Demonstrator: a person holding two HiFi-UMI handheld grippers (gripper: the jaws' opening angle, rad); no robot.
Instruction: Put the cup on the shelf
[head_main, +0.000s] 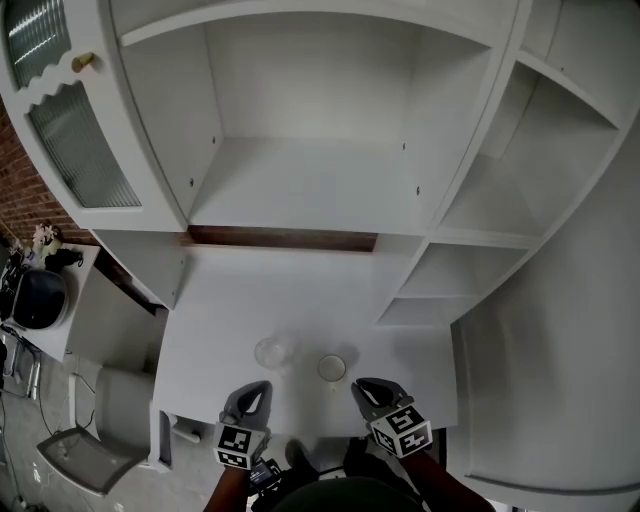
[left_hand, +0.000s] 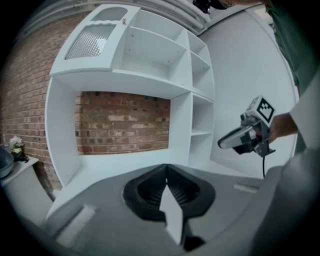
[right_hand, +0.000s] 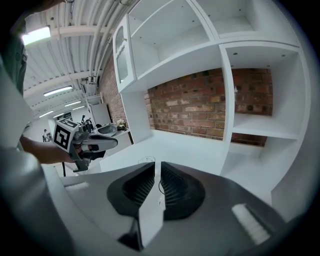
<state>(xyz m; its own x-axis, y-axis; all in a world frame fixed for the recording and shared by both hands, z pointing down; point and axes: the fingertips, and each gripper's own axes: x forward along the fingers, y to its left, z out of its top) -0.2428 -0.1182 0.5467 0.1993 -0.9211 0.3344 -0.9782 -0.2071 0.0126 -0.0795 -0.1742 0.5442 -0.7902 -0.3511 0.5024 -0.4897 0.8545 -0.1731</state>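
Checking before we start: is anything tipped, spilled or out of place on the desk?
Nothing stands out. The clear glass and the small cup stand upright and apart on the white desk, with no spill visible.

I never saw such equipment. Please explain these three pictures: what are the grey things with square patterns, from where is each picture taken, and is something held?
There is no robot. A person holds a two-fingered gripper in each hand; the patterned cubes belong to them. The head view comes from a camera on the person's head, looking down at the left gripper and the right gripper. The other two come from cameras riding on each gripper, looking along its fingers. On the white table stand a clear glass and a small pale cup, before a white shelf unit. Nothing is held: the left fingers are shut together, the right fingers slightly apart and empty.
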